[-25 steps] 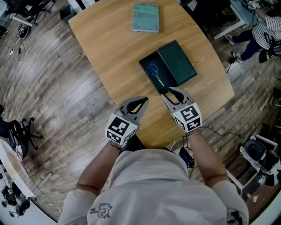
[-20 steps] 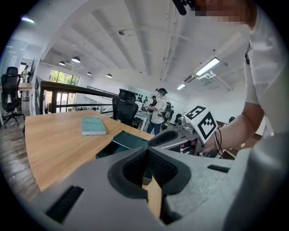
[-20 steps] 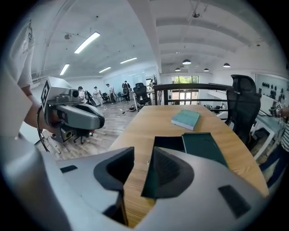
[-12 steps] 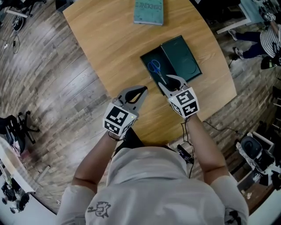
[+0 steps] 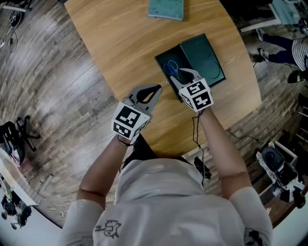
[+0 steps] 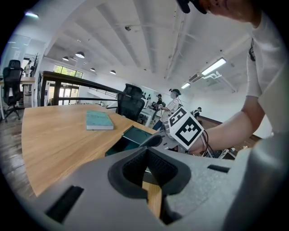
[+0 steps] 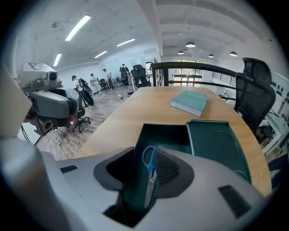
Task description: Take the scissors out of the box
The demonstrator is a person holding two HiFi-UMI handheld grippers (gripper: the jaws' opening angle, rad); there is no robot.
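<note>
A pair of scissors with blue handles lies in the open dark green box on the round wooden table. The box's lid rests beside it on the right. My right gripper is open and reaches into the box's near end. In the right gripper view the scissors lie between the jaws of the right gripper, close against the right one, handles pointing away. My left gripper is shut and empty over bare table, left of the box; the left gripper points along the tabletop.
A teal book lies at the table's far side, beyond the box; the book is also in the right gripper view. Office chairs stand around on the wood floor. People stand in the distance.
My right gripper has moved forward from the box's near edge to over the scissors. The left gripper has crept forward a little and stays shut.
</note>
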